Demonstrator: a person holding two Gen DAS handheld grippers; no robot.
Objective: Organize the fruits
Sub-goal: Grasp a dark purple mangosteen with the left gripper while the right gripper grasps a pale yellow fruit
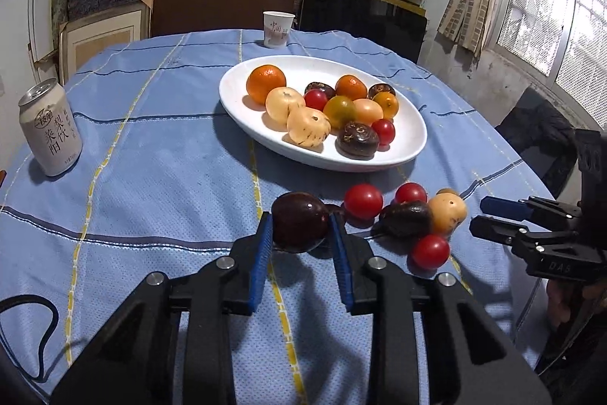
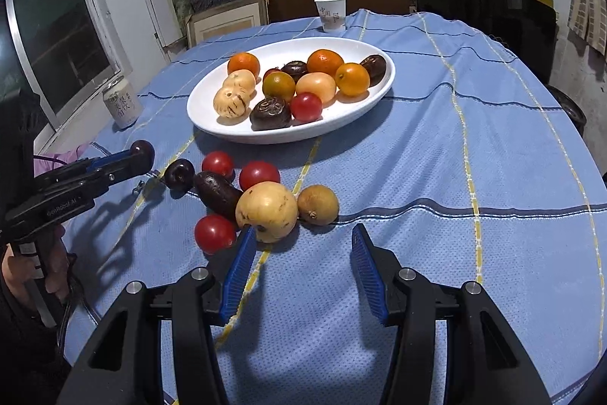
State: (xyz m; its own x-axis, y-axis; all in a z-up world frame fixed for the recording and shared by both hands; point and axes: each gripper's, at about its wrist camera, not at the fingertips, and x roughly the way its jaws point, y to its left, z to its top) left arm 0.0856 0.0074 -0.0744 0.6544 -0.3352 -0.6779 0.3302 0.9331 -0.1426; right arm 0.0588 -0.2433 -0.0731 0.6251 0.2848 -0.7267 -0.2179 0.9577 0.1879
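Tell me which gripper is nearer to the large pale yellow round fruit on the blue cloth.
Right. The right gripper has one blue pad beside the large pale yellow round fruit. The left gripper is farther away, shut on a dark purple fruit.

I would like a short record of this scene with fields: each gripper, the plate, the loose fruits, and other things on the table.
left gripper: shut on a dark round fruit, just above the cloth
right gripper: open, holds nothing; its left fingertip is beside the pale yellow fruit
plate: white, oval, holds mixed fruits
loose fruits: three red tomatoes, first one; an oblong dark fruit; a small dark fruit; a brownish fruit
other things: drink can, paper cup
surface: blue striped tablecloth
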